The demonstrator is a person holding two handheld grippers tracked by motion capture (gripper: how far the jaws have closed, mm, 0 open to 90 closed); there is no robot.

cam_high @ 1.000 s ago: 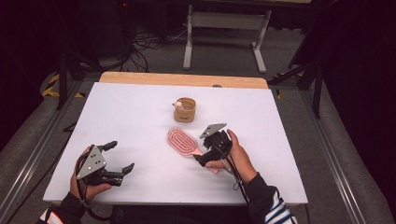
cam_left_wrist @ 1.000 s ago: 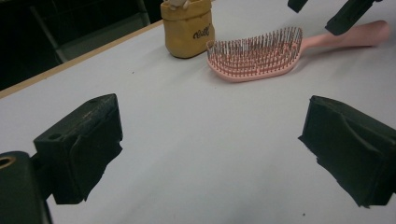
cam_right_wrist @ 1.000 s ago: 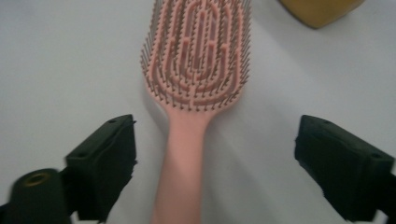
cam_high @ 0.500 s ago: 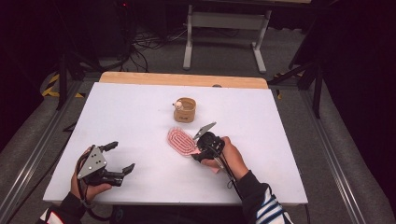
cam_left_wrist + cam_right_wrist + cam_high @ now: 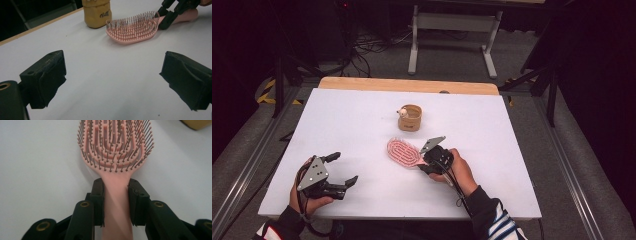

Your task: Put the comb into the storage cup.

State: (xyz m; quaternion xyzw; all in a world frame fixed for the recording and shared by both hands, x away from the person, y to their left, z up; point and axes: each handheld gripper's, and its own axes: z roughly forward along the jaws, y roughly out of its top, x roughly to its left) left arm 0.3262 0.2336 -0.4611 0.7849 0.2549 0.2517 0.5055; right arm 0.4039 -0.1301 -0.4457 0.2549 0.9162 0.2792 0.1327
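A pink hairbrush (image 5: 401, 151) lies bristles-up in the middle of the white table (image 5: 362, 115). My right gripper (image 5: 425, 161) is at its handle. The jaws have just been closing, and in the right gripper view both pads press the sides of the handle (image 5: 116, 195) just below the bristle head (image 5: 116, 145). My left gripper (image 5: 344, 167) rests at the front left, open with nothing between its pads (image 5: 47, 75). From the left gripper view, the hairbrush (image 5: 132, 30) lies ahead with the right gripper (image 5: 172, 12) at its far end.
A small tan cup (image 5: 410, 118) with a little figure on its rim stands just beyond the brush, also in the left gripper view (image 5: 96, 13). A wooden strip (image 5: 407, 85) runs along the table's far edge. Dark floor, cables and a metal stand lie behind.
My right gripper moved left onto the brush handle and its jaws closed from wide apart to touching the handle. The left gripper stayed still.
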